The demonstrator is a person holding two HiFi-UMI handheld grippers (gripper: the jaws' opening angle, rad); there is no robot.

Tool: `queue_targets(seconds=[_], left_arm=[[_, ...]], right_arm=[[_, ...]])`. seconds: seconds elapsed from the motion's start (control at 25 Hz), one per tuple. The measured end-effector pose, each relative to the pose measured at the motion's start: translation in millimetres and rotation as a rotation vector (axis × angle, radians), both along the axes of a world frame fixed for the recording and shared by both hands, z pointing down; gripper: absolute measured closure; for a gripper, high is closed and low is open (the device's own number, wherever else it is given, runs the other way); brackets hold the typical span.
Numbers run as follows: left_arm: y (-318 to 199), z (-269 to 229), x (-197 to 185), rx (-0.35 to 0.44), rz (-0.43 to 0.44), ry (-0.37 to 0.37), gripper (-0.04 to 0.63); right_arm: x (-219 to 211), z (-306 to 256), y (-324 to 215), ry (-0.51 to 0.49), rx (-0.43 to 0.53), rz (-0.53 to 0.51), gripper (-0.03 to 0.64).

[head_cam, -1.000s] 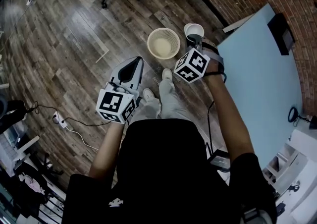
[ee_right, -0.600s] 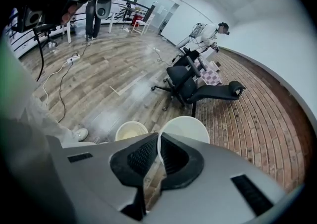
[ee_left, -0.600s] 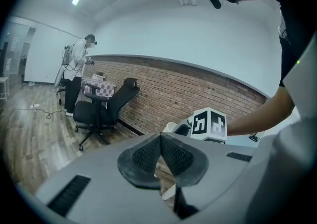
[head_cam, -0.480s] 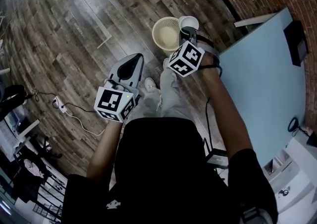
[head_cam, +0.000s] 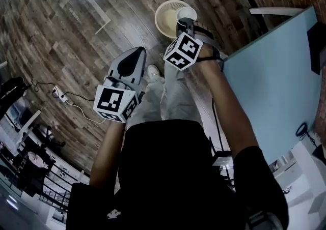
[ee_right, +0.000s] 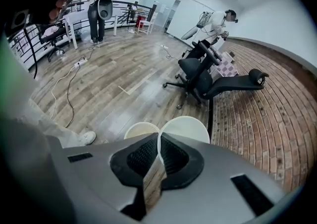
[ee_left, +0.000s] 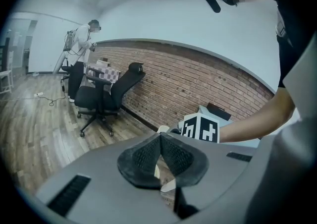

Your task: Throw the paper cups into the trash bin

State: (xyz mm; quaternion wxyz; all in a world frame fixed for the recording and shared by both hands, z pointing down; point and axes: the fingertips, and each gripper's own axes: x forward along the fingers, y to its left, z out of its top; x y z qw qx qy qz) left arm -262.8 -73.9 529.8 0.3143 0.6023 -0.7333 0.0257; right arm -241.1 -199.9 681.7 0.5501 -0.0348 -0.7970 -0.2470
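The right gripper (head_cam: pixel 187 22) pinches the near rim of a white paper cup (head_cam: pixel 187 13), its jaws pressed on the thin wall. From the head view the cup shows at the right rim of the trash bin (head_cam: pixel 162 16) on the wooden floor (head_cam: pixel 76 25). The left gripper (head_cam: pixel 133 61), jaws pressed together and empty, hangs nearer and to the left.

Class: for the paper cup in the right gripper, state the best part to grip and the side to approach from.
Pinch the paper cup by its thin rim wall, one jaw inside, one outside, coming from the open mouth. Its round body looks too wide for these jaws; the right gripper holds it so.
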Motion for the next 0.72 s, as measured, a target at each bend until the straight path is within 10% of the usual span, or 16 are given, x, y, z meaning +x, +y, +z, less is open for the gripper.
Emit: queue_targets(seconds=[0.72], left_arm=[[-17,71,-9,-0.070,-0.071,0.067,0.592]], right_arm=[[-16,85,-19,0.070,-0.059,-0.007,0.600]])
